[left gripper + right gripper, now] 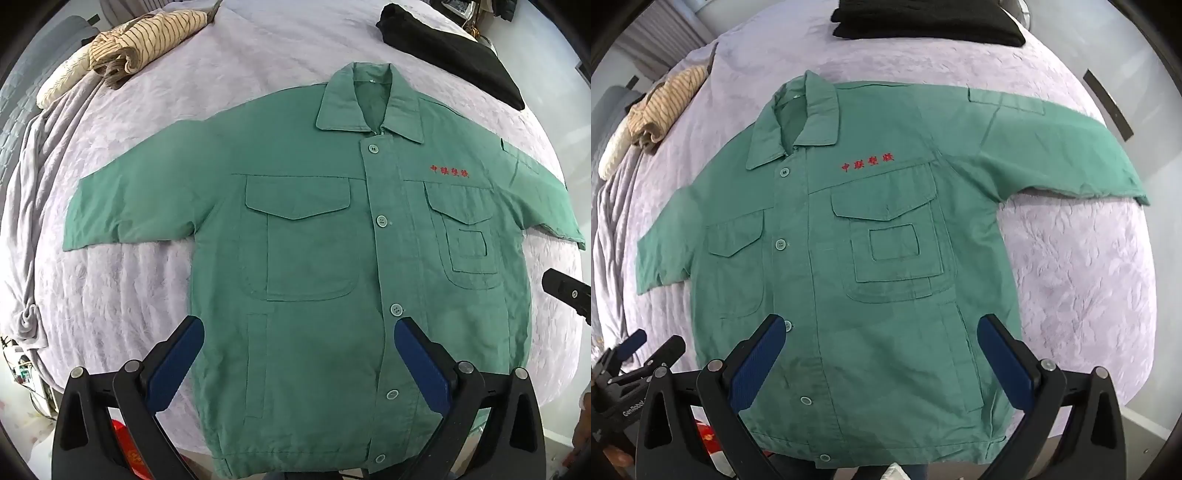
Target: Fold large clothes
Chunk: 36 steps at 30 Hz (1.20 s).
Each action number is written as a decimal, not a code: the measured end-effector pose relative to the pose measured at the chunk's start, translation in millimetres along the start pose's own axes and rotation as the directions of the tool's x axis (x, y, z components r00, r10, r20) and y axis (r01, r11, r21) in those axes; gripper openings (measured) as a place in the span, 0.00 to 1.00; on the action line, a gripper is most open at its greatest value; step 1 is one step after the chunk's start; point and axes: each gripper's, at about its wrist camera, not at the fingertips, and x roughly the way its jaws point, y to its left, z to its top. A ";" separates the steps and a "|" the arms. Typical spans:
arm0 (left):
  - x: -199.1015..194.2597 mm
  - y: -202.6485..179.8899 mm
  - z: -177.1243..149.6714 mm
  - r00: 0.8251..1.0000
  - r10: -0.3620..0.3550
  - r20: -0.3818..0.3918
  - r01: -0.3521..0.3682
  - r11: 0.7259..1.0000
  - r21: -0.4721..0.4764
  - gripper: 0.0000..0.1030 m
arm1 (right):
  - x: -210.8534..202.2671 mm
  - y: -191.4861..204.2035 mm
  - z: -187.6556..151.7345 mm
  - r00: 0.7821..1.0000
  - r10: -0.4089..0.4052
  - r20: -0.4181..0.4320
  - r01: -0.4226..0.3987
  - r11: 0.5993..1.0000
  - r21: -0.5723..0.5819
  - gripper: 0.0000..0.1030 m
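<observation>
I look down on a green work jacket [314,240] that lies flat and face up on the bed [147,277]. It is spread with both short sleeves out to the sides, the collar at the far end and the hem near me. The cloth is a plain woven cotton type, matte, with small creases. It is buttoned down the front with round green buttons [381,221]. There are two chest pockets with pointed flaps, and the pocket under the red embroidered characters [868,161] has a smaller square patch sewn on it.

The bed is covered with a pale lilac blanket [1071,258], soft and plush, with an embossed leaf-like pattern. It bunches into folds at the left edge.

My left tool [299,365] hovers over the lower part of the jacket with its jaws wide, nothing between the blue ribbed pads [421,365]. My right tool [882,362] hangs also above the hem area, jaws equally wide and empty. I cannot tell if either pad touches the cloth.

At the far left of the bed lies a crumpled beige garment with dark stripes [147,40]. At the far end rests a folded black garment [923,18], thick and dull.
</observation>
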 end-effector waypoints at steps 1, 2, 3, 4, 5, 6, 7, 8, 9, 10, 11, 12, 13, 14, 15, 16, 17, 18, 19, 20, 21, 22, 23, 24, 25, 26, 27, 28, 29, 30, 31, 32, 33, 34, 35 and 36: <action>0.3 0.7 -0.4 1.000 0.000 -0.003 0.000 1.000 0.000 1.00 | -0.3 1.9 -0.2 1.000 0.001 0.000 -0.001 1.000 -0.002 1.00; 0.5 1.5 -0.8 1.000 -0.003 -0.004 0.003 1.000 0.000 1.00 | -1.0 3.0 -0.3 1.000 0.002 0.000 -0.002 1.000 -0.004 1.00; 0.7 2.2 -1.2 1.000 -0.005 -0.005 0.005 1.000 -0.001 1.00 | -1.2 4.3 -1.0 1.000 0.002 0.000 -0.002 1.000 -0.006 1.00; 0.9 1.1 -0.8 1.000 -0.005 -0.007 0.005 1.000 -0.002 1.00 | -0.8 4.5 -1.1 1.000 0.002 -0.001 -0.002 1.000 -0.006 1.00; 0.9 0.5 -0.9 1.000 -0.004 -0.008 0.004 1.000 -0.002 1.00 | -1.0 4.9 -2.2 1.000 0.001 -0.002 -0.001 1.000 -0.006 1.00; 0.8 0.4 -1.1 1.000 -0.005 -0.008 0.005 1.000 -0.003 1.00 | -0.8 4.9 -3.0 1.000 0.000 -0.004 0.000 1.000 -0.004 1.00; 0.8 0.8 -1.5 1.000 -0.006 -0.008 0.006 1.000 -0.003 1.00 | -0.7 4.9 -3.3 1.000 0.000 -0.006 0.000 1.000 -0.002 1.00; 0.7 0.8 -1.9 1.000 -0.006 -0.007 0.006 1.000 -0.003 1.00 | -0.6 5.3 -4.3 1.000 -0.001 -0.008 0.001 1.000 0.002 1.00; 0.6 0.6 -1.7 1.000 -0.006 -0.007 0.006 1.000 -0.004 1.00 | -1.0 5.1 -4.5 1.000 -0.002 -0.008 0.002 1.000 0.005 1.00; 0.6 0.3 -1.4 1.000 -0.007 -0.007 0.007 1.000 -0.004 1.00 | -1.6 4.2 -4.1 1.000 0.000 -0.009 0.000 1.000 0.006 1.00; 0.1 0.0 -1.7 1.000 -0.007 -0.007 0.007 1.000 -0.005 1.00 | -1.4 3.0 -3.8 1.000 0.002 -0.010 -0.002 1.000 0.004 1.00; 0.0 0.1 -2.2 1.000 -0.006 -0.007 0.006 1.000 -0.007 1.00 | -1.9 3.1 -3.6 1.000 0.002 -0.010 -0.002 1.000 0.003 1.00; -0.1 0.0 -2.8 1.000 -0.006 -0.008 0.006 1.000 -0.008 1.00 | -2.3 4.0 -4.6 1.000 0.002 -0.008 -0.002 1.000 0.001 1.00; -0.4 -0.2 -3.4 1.000 -0.006 -0.009 0.006 1.000 -0.008 1.00 | -2.6 5.1 -5.1 1.000 0.003 -0.008 -0.003 1.000 -0.003 1.00; -1.0 -0.9 -3.6 1.000 -0.005 -0.010 0.005 1.000 -0.008 1.00 | -2.6 5.3 -5.3 1.000 0.004 -0.009 -0.004 1.000 -0.007 1.00; -1.0 -1.0 -4.6 1.000 -0.005 -0.012 0.005 1.000 -0.008 1.00 | -2.5 6.1 -5.9 1.000 0.004 -0.010 -0.004 1.000 -0.009 1.00; -0.8 -1.2 -5.5 1.000 -0.005 -0.015 0.005 1.000 -0.007 1.00 | -2.5 6.7 -6.6 1.000 0.006 -0.012 -0.006 1.000 -0.010 1.00; -0.6 -1.2 -6.0 1.000 -0.005 -0.017 0.005 1.000 -0.008 1.00 | -2.2 7.1 -7.0 1.000 0.007 -0.014 -0.007 1.000 -0.010 1.00; -0.5 -1.2 -6.6 1.000 -0.006 -0.018 0.006 1.000 -0.009 1.00 | -2.2 7.8 -7.8 1.000 0.007 -0.015 -0.007 1.000 -0.011 1.00; -0.4 -1.0 -7.5 1.000 -0.007 -0.020 0.007 1.000 -0.011 1.00 | -2.1 8.3 -8.6 1.000 0.007 -0.015 -0.007 1.000 -0.012 1.00; -0.3 -0.9 -7.8 1.000 -0.008 -0.021 0.007 1.000 -0.012 1.00 | -2.1 8.4 -9.1 1.000 0.007 -0.016 -0.008 1.000 -0.013 1.00; -0.3 -0.4 -9.2 1.000 -0.008 -0.023 0.008 1.000 -0.013 1.00 | -2.1 8.6 -9.9 1.000 0.008 -0.016 -0.008 1.000 -0.013 1.00; -0.3 -0.4 -9.6 1.000 -0.007 -0.024 0.007 1.000 -0.013 1.00 | -2.1 8.9 -10.4 1.000 0.008 -0.016 -0.008 1.000 -0.012 1.00; -0.4 -0.4 -10.2 1.000 -0.006 -0.027 0.005 1.000 -0.014 1.00 | -1.8 9.0 -11.0 1.000 0.008 -0.017 -0.008 1.000 -0.011 1.00; -0.2 -0.3 -11.5 1.000 -0.004 -0.031 0.003 1.000 -0.014 1.00 | -1.8 8.8 -11.5 1.000 0.009 -0.018 -0.009 1.000 -0.011 1.00; 0.0 -0.3 -12.3 0.999 -0.002 -0.034 0.002 1.000 -0.013 1.00 | -1.8 9.0 -12.2 1.000 0.010 -0.019 -0.010 1.000 -0.011 1.00; 0.2 -0.5 -13.3 0.999 -0.002 -0.037 0.001 1.000 -0.012 1.00 | -1.8 9.1 -13.2 1.000 0.011 -0.019 -0.011 1.000 -0.011 1.00; 0.2 -0.7 -14.1 0.999 -0.002 -0.038 0.002 1.000 -0.012 1.00 | -1.8 9.1 -13.9 1.000 0.011 -0.020 -0.012 1.000 -0.010 1.00; 0.1 -0.6 -14.8 0.999 -0.003 -0.039 0.003 1.000 -0.012 1.00 | -1.8 9.1 -15.2 1.000 0.012 -0.020 -0.012 1.000 -0.010 1.00; -0.2 -0.8 -15.6 0.999 -0.003 -0.038 0.002 1.000 -0.011 1.00 | -1.8 9.0 -16.1 1.000 0.013 -0.020 -0.013 1.000 -0.008 1.00; -0.7 -1.1 -16.2 0.999 -0.003 -0.037 0.003 1.000 -0.011 1.00 | -2.0 9.1 -17.2 1.000 0.012 -0.020 -0.013 1.000 -0.008 1.00; -1.0 -1.4 -16.8 0.999 -0.004 -0.036 0.003 1.000 -0.010 1.00 | -2.3 8.8 -18.6 1.000 0.012 -0.019 -0.012 1.000 -0.008 1.00; -1.4 -1.7 -17.7 0.999 -0.004 -0.035 0.004 1.000 -0.010 1.00 | -2.5 8.7 -19.2 1.000 0.011 -0.019 -0.012 1.000 -0.009 1.00; -1.7 -1.7 -18.1 0.999 -0.004 -0.035 0.004 1.000 -0.010 1.00 | -2.7 8.4 -19.8 1.000 0.011 -0.018 -0.011 1.000 -0.009 1.00; -1.9 -1.6 -18.8 0.999 -0.005 -0.036 0.004 1.000 -0.011 1.00 | -2.4 8.6 -20.3 1.000 0.011 -0.020 -0.011 1.000 -0.009 1.00; -2.0 -1.3 -19.6 0.999 -0.006 -0.035 0.006 1.000 -0.012 1.00 | -2.4 8.4 -21.2 1.000 0.012 -0.020 -0.012 1.000 -0.009 1.00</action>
